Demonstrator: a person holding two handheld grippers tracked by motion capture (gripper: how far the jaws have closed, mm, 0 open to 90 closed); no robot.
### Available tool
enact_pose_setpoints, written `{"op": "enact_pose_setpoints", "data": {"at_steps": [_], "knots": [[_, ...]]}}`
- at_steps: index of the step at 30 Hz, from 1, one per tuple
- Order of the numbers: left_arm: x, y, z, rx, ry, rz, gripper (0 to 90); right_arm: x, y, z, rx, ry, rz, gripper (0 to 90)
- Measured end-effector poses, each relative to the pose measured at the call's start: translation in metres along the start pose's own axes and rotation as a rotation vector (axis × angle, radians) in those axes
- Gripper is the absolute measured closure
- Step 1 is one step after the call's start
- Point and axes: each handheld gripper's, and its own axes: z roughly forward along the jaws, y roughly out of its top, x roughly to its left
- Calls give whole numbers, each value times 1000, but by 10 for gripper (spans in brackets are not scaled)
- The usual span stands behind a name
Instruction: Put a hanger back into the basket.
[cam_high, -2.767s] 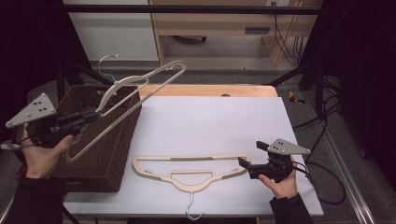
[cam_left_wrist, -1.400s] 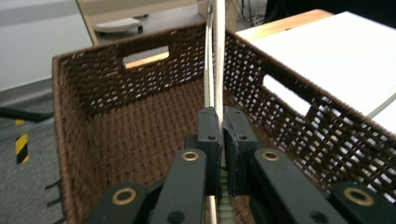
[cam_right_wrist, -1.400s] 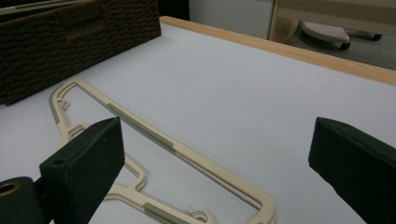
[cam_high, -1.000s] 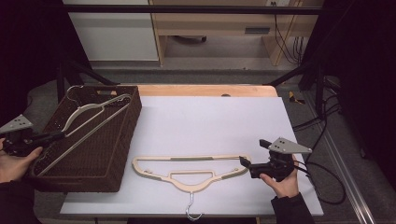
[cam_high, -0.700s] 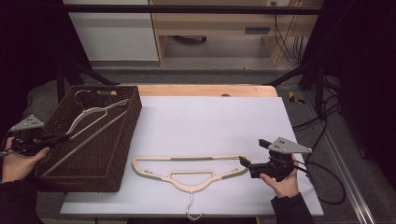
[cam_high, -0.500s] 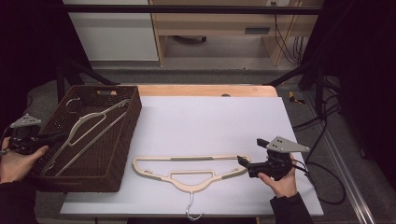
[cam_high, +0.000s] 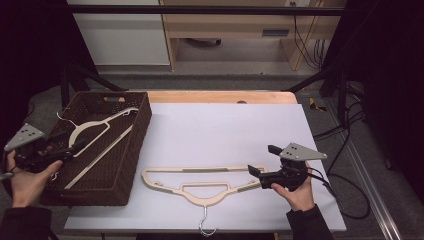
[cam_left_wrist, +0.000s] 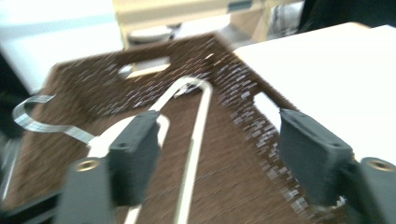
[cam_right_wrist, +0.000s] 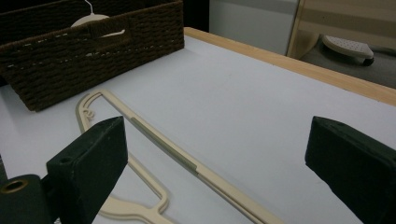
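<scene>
High view: left tool (cam_high: 62, 145), jaws apart, at the brown wicker basket (cam_high: 142, 125) holding a cream hanger (cam_high: 92, 127); white counter (cam_high: 225, 125) with wooden far edge; second cream hanger (cam_high: 200, 182) lying flat on it; right tool (cam_high: 260, 162), jaws wide, beside that hanger's end; cables (cam_high: 345, 130) on the dark floor.

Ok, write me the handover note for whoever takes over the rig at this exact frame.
Left gripper: open, at the basket's near-left side, holding nothing.
Right gripper: open, resting by the right end of the table hanger, not gripping it.
First hanger: lying inside the wicker basket, hook toward its left wall. Done.
Second hanger: flat on the white table, hook pointing at the near edge.
Probably left: grip the table hanger and put it in the basket too.
</scene>
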Motion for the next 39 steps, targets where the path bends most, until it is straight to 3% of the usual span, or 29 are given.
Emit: {"op": "enact_pose_setpoints", "data": {"at_steps": [3,10,15,18,23,31,39], "knots": [[-26,1,4,-59,-69,-1,181,2,4,3,-4,17,2,71],[-79,-1,21,-78,-204,32,104,12,7,15,7,52,-2,66],[-108,-4,29,-79,-267,58,83,21,7,27,27,78,-4,73],[-122,-8,30,-70,-270,90,81,28,5,35,45,97,-9,76],[-139,-11,31,-71,-310,124,79,36,0,47,75,134,15,82],[-155,-16,41,-55,-324,139,74,54,-3,67,148,169,-34,91],[-161,-23,54,-7,-336,135,78,72,-11,91,243,189,-80,117]]}}
